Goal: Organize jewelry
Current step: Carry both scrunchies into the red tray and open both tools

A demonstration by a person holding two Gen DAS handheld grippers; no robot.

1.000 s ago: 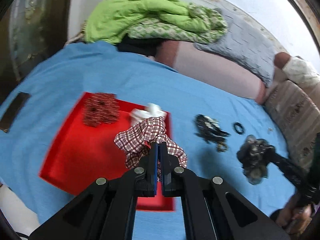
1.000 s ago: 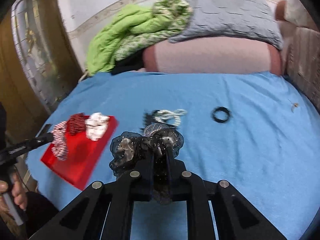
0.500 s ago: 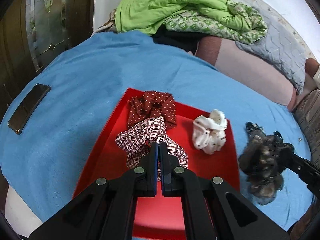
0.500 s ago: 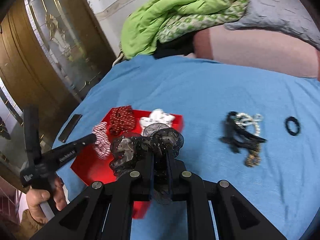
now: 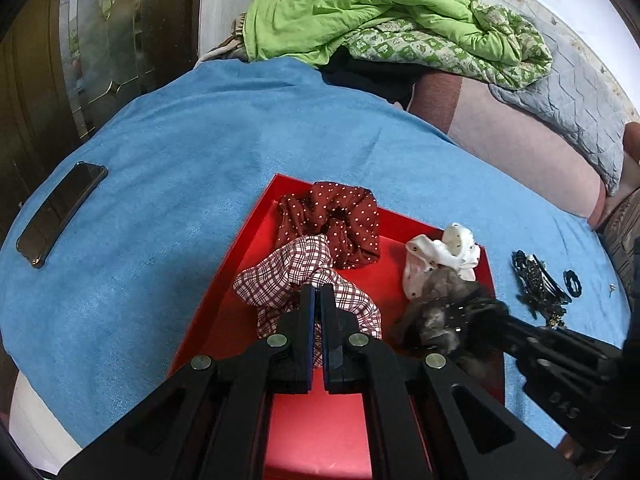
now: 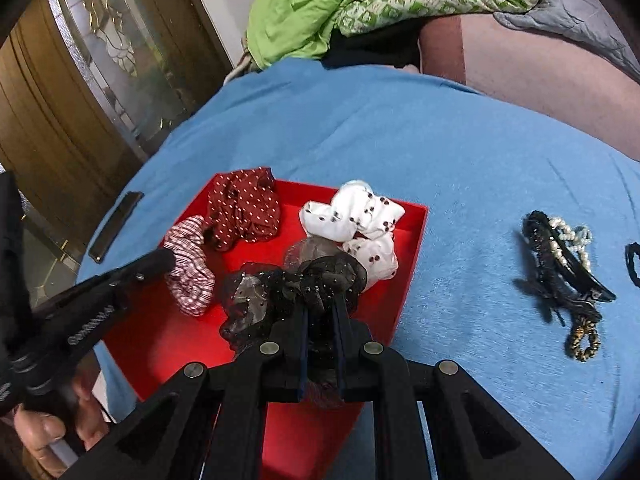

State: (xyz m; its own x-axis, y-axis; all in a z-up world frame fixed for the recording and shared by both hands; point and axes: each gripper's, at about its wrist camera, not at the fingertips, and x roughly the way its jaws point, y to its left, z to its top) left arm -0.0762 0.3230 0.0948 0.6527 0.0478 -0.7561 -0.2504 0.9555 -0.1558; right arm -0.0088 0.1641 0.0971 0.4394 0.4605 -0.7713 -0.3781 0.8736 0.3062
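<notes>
A red-and-white checked scrunchie (image 5: 308, 280) is clamped in the closed left gripper (image 5: 316, 292) over the red tray (image 5: 240, 264), just in front of a maroon dotted scrunchie (image 5: 340, 220). A black sheer scrunchie (image 6: 288, 284) is pinched by the right gripper (image 6: 320, 308) near the tray's right wall, beside a white scrunchie (image 6: 356, 216). Bare tray floor is seen toward the near edge. Hair clips (image 6: 560, 264) are left on the blue blanket (image 6: 400, 140), well apart from the tray; a phone (image 5: 60, 212) lies by the blanket's left edge.
</notes>
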